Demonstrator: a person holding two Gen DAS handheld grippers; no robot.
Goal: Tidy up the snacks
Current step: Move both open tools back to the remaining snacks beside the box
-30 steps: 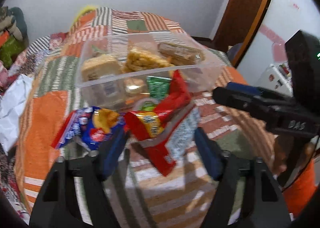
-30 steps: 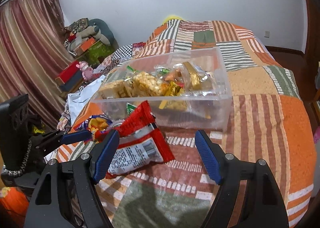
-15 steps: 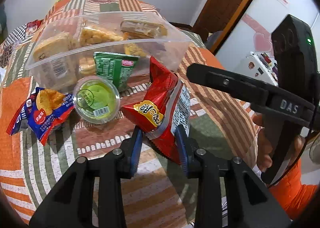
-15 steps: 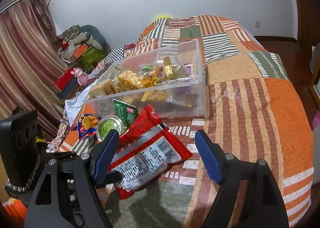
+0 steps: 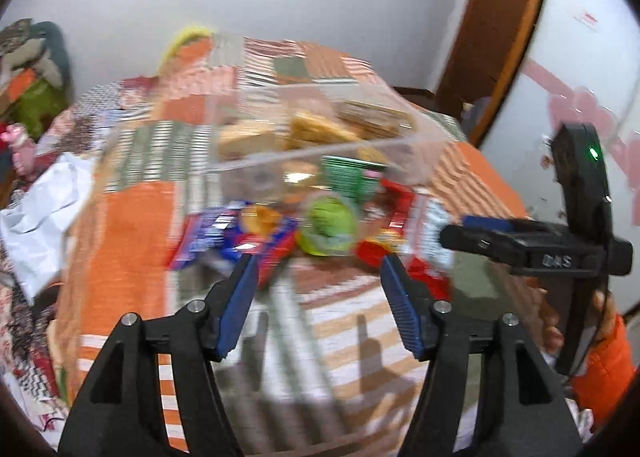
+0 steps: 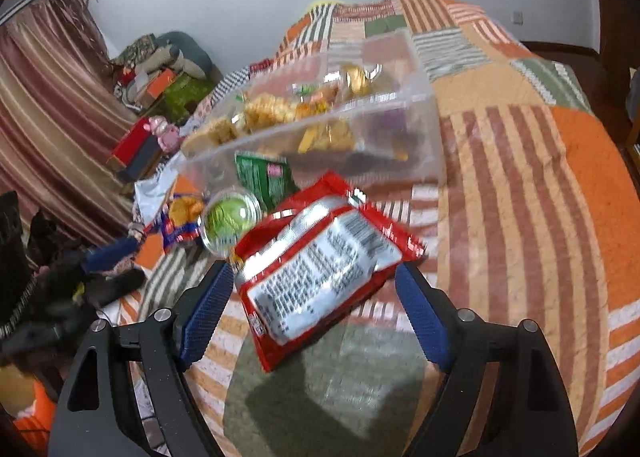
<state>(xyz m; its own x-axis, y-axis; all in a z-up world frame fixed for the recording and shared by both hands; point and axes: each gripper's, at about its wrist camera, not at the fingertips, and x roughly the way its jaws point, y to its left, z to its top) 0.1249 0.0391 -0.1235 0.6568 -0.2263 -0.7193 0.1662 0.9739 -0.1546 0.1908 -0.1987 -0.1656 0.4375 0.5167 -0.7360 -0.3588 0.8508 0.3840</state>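
Even indoor light, moderately bright. Motion blur smears both views, heaviest on the clear snack box (image 5: 320,137) and quilt (image 5: 120,237). Glare glints on the red packet (image 6: 320,273). Fisheye bending and dark vignetting at 1, 5, 7 and 11 o'clock corners.

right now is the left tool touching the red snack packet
Apart. The right wrist view shows the left tool off to the side, with striped quilt showing between it and the red snack packet.
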